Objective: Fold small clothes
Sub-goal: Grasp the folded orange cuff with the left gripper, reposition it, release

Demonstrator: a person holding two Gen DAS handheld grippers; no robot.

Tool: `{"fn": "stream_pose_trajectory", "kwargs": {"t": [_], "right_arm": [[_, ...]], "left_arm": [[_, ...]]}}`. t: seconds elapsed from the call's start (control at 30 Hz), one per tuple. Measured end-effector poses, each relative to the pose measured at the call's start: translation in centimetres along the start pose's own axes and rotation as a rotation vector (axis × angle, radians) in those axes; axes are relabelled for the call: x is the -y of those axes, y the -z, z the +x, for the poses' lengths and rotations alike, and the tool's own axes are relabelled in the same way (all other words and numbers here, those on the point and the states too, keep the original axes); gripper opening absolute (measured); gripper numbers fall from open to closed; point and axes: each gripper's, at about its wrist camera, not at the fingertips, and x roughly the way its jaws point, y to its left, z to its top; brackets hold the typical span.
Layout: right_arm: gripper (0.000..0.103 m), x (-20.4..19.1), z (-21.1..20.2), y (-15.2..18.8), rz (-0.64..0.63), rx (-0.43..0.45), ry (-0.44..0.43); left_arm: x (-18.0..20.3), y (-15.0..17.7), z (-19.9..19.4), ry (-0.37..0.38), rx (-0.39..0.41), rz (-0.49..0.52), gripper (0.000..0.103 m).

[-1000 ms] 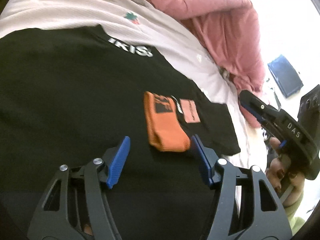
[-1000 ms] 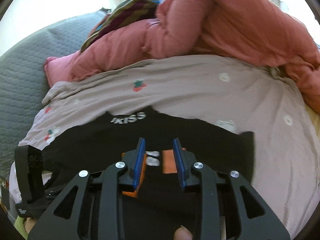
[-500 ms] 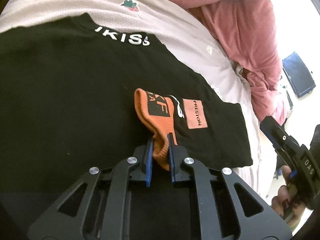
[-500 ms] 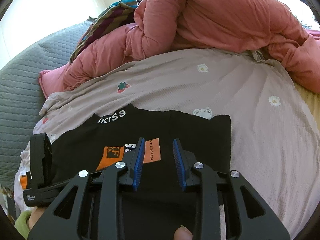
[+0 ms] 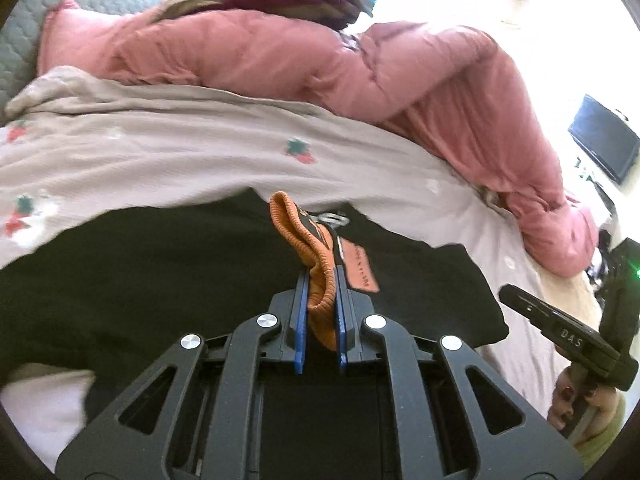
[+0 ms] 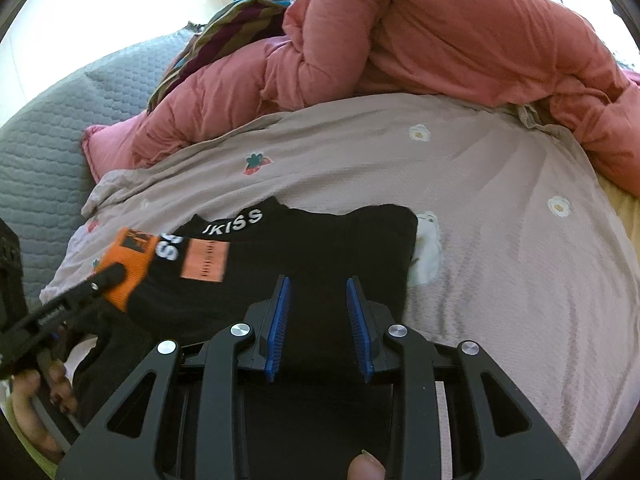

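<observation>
An orange sock (image 5: 305, 236) with a black leg, white lettering and a salmon label (image 6: 204, 260) hangs by its cuff from my left gripper (image 5: 320, 277), which is shut on it and holds it above a black garment (image 5: 152, 280). From the right wrist view the left gripper (image 6: 107, 276) pinches the sock (image 6: 130, 262) at the garment's left edge. My right gripper (image 6: 318, 285) hovers over the black garment (image 6: 328, 248), jaws apart with nothing between them. It also shows at the right in the left wrist view (image 5: 524, 304), held by a hand.
The garment lies on a mauve bedsheet (image 6: 500, 220) printed with flowers and strawberries. A bunched pink duvet (image 6: 440, 40) and a striped cloth (image 6: 224, 28) fill the back. A grey quilted cushion (image 6: 40, 140) is at the left. A small white item (image 6: 426, 256) pokes out beside the garment.
My left gripper closed on the orange sock's cuff and lifted it off the black garment, tilting upward. The right gripper stayed open and pulled back slightly.
</observation>
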Motion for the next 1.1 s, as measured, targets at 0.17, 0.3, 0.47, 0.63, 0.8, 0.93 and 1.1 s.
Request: {"fn": "stream_pose_trajectory", "kwargs": {"t": [0.17,0.3,0.47,0.63,0.8,0.93,1.1], "right_arm": [[0.033,-2.4,0.6,0.1,-0.088,0.002,0.056],[0.033,-3.4,1.5,0.4,-0.119,-0.029,0.058],[0.042,-4.7,2.7,0.8,-0.198,-0.039,0.132],[0.042,-5.5,4.5,1.3,-0.235,-0.093,0.104],[0.042,-4.0,4.6,1.1,-0.176,-0.105,0.076],[0.042,-2.1,4.1,1.1,-0.139,-0.097,0.116],[0.042,-2.4,5.2,1.9,-0.18,-0.137,0.068]], "left_arm": [[-3.6,0.1,-0.5,-0.01,-0.007,-0.069,0.005],[-5.8,0.5,-0.4,-0.028,-0.019,-0.104,0.008],[-7.5,0.5,-1.7,-0.087,0.012,-0.088,0.009],[-6.4,1.0,-1.1,-0.06,-0.027,-0.052,0.009],[-3.9,2.7,2.1,-0.054,-0.139,0.023,0.025],[-5.9,3.9,4.2,-0.184,-0.186,0.017,0.036],[-7.7,4.1,4.0,-0.158,-0.185,-0.045,0.046]]}}
